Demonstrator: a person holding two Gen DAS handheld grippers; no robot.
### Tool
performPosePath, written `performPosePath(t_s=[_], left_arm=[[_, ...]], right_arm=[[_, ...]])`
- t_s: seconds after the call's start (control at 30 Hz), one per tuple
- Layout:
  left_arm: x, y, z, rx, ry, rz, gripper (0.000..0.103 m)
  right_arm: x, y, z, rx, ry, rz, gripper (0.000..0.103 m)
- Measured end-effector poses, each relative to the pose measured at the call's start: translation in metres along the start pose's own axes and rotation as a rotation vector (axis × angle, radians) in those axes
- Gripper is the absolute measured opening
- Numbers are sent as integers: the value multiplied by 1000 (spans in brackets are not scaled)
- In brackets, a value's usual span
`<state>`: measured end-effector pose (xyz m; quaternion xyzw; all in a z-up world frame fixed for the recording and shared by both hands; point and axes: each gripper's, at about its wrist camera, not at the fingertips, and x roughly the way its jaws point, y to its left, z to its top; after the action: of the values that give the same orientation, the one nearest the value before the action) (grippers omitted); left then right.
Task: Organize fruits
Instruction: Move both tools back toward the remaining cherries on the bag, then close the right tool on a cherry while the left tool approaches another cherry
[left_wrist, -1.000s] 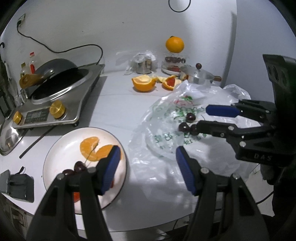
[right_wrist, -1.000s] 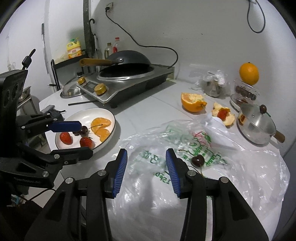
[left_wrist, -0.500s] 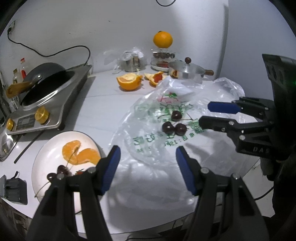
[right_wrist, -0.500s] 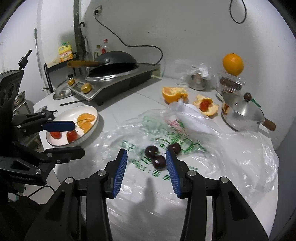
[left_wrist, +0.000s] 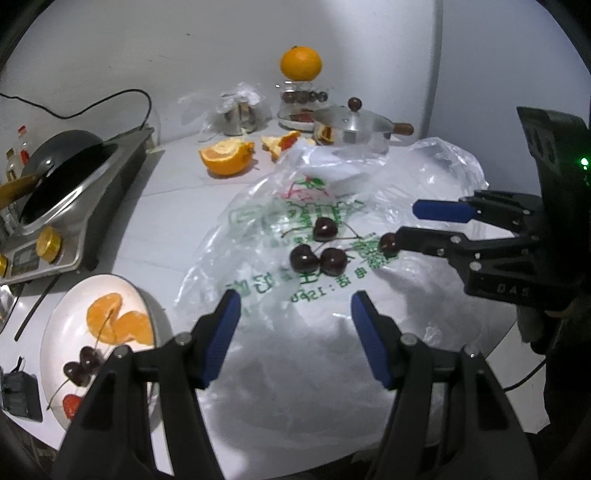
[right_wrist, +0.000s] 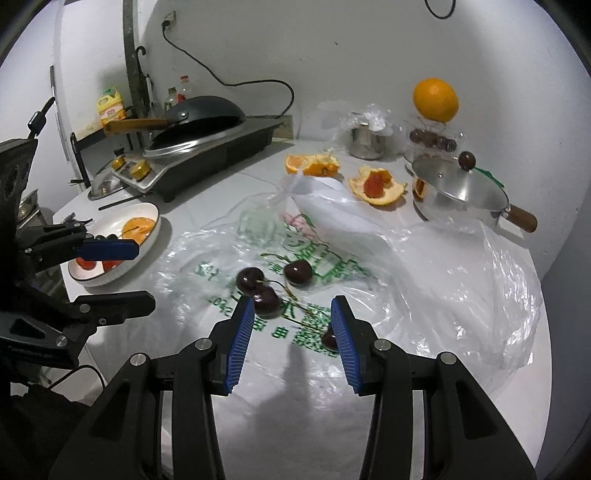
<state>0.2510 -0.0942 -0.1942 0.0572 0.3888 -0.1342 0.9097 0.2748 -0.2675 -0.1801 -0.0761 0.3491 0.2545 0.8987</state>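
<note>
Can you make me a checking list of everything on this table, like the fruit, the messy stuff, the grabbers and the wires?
Surface: white table, partly covered by a clear plastic bag.
Job's things: four loose cherries on the bag; white plate holds orange segments, cherries and strawberries.
Clutter: orange peels, lidded pot, whole orange on a fruit container, steel cup in plastic.
Grippers: left hand-held gripper open, empty; right hand-held gripper open, empty, over the cherries.
Cables: black cord along the wall.
Surroundings: cooker with wok, bottles behind.
</note>
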Motion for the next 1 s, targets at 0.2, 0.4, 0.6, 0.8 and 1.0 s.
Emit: performPosePath(t_s=[0.2, 0.4, 0.6, 0.8, 1.0], left_arm=[[16, -15, 7, 37, 20, -31, 64], [34, -26, 13, 62, 40, -56, 64], [49, -35, 19, 90, 55, -68, 63], [63, -43, 19, 119, 74, -62, 53], [76, -44, 20, 119, 93, -60, 52]], right_arm=[[10, -14, -5, 13, 21, 3, 46], [20, -24, -11, 16, 46, 18, 46], [30, -27, -14, 11, 76, 47, 44], [37, -32, -17, 8, 98, 58, 44], [43, -38, -19, 2, 115, 50, 37]])
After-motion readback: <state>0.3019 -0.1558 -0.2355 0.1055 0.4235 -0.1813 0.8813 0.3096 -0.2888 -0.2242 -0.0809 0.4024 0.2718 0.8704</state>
